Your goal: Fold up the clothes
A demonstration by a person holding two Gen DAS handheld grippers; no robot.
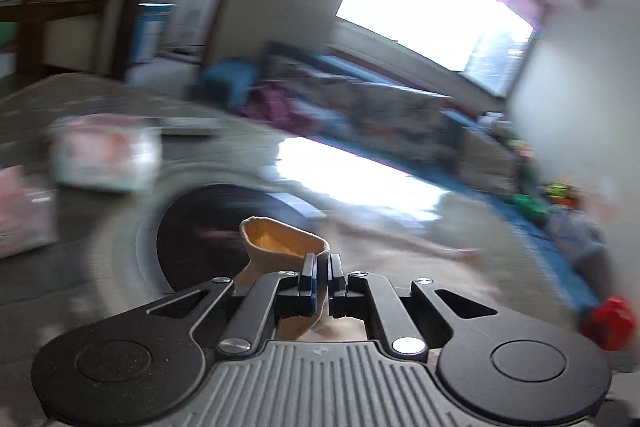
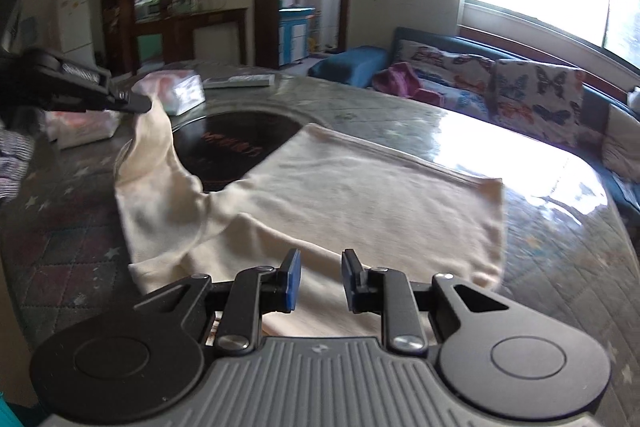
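A cream long-sleeved garment lies spread flat on the round glass-topped table. Its left sleeve is pulled up off the table. My left gripper is shut on the end of that sleeve. In the blurred left wrist view the cuff stands open just beyond the left gripper, with its edge pinched between the pads. My right gripper hovers over the garment's near edge, its jaws apart with nothing between them.
A dark round disc sits in the table's middle, partly under the garment. Tissue packs and a flat remote-like thing lie at the far left. A butterfly-patterned sofa runs under the window. Striped cloth shows at the left edge.
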